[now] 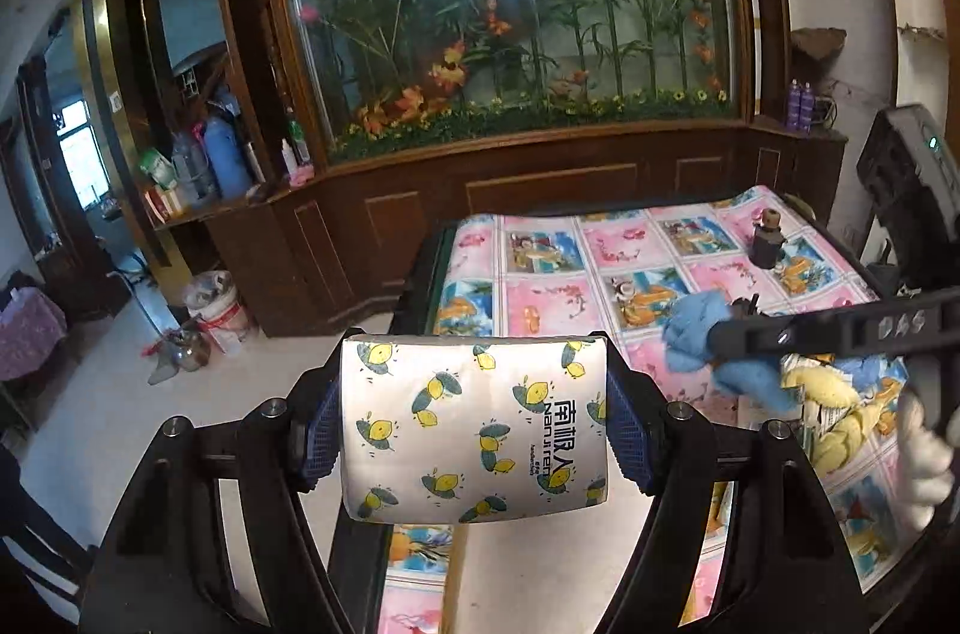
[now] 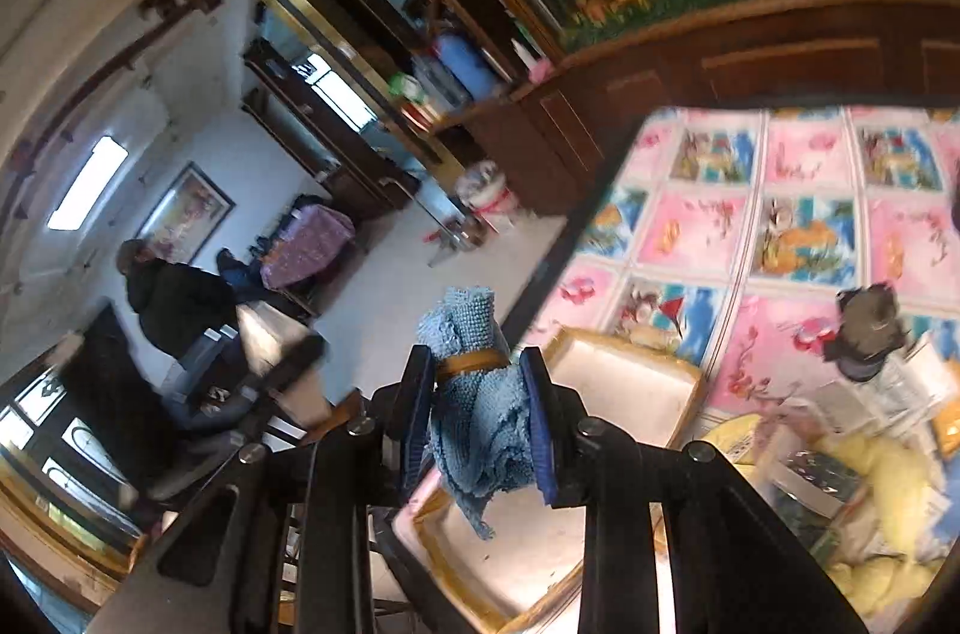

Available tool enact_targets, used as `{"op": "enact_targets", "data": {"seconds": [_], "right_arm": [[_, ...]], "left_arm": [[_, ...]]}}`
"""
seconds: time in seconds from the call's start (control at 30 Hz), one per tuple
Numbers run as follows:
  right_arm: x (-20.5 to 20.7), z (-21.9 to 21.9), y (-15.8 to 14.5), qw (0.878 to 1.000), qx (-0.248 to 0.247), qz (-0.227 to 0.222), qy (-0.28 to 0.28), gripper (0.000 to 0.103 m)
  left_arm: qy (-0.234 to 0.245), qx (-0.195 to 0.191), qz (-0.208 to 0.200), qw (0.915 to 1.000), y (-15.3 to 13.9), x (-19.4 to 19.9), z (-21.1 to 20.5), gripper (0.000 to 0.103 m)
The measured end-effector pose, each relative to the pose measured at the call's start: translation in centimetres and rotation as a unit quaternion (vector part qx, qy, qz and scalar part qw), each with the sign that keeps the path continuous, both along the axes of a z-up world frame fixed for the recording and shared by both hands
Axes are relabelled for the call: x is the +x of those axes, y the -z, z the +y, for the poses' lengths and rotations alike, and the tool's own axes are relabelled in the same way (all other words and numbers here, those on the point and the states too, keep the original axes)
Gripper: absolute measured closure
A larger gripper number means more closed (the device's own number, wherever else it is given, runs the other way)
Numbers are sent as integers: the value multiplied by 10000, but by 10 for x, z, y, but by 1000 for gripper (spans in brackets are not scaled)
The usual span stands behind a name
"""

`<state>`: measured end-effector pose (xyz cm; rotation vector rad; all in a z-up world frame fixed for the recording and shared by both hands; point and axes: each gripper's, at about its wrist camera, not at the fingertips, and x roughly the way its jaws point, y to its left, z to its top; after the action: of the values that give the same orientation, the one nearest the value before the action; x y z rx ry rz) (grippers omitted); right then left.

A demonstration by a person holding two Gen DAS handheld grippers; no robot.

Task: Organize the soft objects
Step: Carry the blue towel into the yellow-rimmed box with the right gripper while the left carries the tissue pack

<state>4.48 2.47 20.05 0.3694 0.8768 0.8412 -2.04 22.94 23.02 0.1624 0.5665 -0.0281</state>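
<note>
Item one: a white tissue pack (image 1: 474,430) printed with lemons is being held crosswise between the blue pads of the left gripper (image 1: 474,433), the jaws set wide and pressing on both short ends; the pack is being carried in the air beside the table's left edge, with bare pale floor (image 1: 120,424) lying open to its left. Item two: a blue knitted cloth (image 2: 483,418), rolled and bound with a tan band (image 2: 471,363), is being clamped in the right gripper (image 2: 483,418), jaws narrow, the cloth's loose end hanging below the pads; in the left wrist view the same cloth (image 1: 696,340) is being seen above the table's near right part. Item three: a white tray (image 2: 624,388) with a yellowed rim is sitting at the table's near left corner, directly under the cloth, its interior bare. Item four: yellow soft pieces (image 2: 888,472) are being kept in a heap with papers at the near right edge. Item five: a small dark bottle-shaped object (image 1: 768,238) is standing toward the far right part. The table (image 1: 540,298) is being covered by a pink and blue picture cloth, its middle and far left squares left open. A dark wooden cabinet (image 1: 420,214) is closing off the far edge.
</note>
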Motion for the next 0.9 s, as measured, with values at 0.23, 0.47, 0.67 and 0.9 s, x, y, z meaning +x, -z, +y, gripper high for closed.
{"op": "enact_targets", "data": {"seconds": [0.23, 0.47, 0.67, 0.9], "right_arm": [[49, 50, 114, 9930, -905, 699, 292, 74], [60, 55, 150, 9851, -1499, 666, 524, 74], [55, 44, 148, 9835, -1548, 566, 740, 68], [49, 40, 137, 9872, -1347, 433, 739, 63]], "left_arm": [[134, -1064, 1098, 9882, 115, 72, 9, 30], [33, -1833, 1692, 9684, 179, 102, 15, 30], [87, -2507, 1768, 9517, 183, 107, 27, 28], [-38, -2854, 1911, 9391, 179, 101, 36, 27]]}}
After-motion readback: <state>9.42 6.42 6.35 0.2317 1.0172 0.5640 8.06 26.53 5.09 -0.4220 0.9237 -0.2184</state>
